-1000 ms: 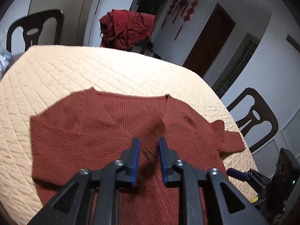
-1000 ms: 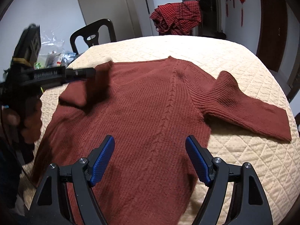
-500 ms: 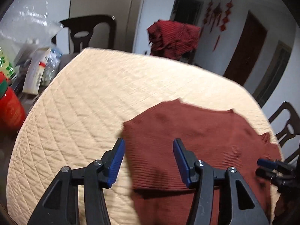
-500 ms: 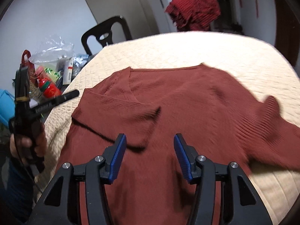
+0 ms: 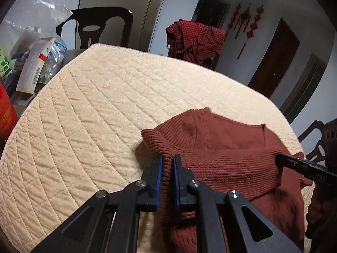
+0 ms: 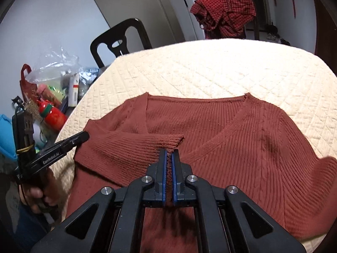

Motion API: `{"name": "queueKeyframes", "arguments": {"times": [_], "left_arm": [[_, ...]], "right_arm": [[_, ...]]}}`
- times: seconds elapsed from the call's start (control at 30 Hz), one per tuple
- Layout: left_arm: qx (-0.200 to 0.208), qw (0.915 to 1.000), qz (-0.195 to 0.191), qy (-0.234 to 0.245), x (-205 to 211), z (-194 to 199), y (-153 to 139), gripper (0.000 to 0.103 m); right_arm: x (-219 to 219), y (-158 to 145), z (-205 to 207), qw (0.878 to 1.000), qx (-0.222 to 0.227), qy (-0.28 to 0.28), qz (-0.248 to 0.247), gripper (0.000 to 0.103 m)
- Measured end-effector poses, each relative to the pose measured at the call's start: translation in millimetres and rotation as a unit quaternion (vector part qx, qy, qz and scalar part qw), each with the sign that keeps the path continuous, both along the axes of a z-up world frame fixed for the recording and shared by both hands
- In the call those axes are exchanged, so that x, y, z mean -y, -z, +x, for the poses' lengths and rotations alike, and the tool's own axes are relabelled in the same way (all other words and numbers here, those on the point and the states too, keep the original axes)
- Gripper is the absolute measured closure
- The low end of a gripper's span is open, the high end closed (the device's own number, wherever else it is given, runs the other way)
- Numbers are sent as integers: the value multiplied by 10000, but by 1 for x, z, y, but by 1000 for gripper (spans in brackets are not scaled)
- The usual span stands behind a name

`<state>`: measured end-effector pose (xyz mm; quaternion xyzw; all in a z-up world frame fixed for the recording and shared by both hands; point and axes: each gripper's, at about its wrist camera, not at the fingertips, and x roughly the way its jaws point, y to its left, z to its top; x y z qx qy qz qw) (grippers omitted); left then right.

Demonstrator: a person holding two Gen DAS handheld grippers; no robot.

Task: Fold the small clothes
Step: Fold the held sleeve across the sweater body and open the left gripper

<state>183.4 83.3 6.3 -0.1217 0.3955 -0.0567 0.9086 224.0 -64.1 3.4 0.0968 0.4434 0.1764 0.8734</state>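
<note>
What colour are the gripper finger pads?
Blue, on both grippers; clearest in the right wrist view on the right gripper pads.

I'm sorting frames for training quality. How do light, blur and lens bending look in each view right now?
Left wrist view: sharp, even soft light; the sweater casts a soft shadow on the quilted cloth; the doorway bends near the rim. Right wrist view: sharp at centre, the cloth's far edge glares white, the sweater's right sleeve end is smeared, dark corners.
</note>
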Motion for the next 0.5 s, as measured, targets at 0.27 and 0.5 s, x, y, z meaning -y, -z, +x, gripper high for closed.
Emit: {"name": "queueKeyframes", "arguments": {"times": [0.27,0.5], "left_arm": [[164,9997,60,-190,-1,-17,-12,87],[-184,9981,453,366,34,-22,5,86]], "right_arm": [[12,3,-13,9997,7,228,-126,91],[-5,23,-28,9989,-174,-219,-369,91]]}}
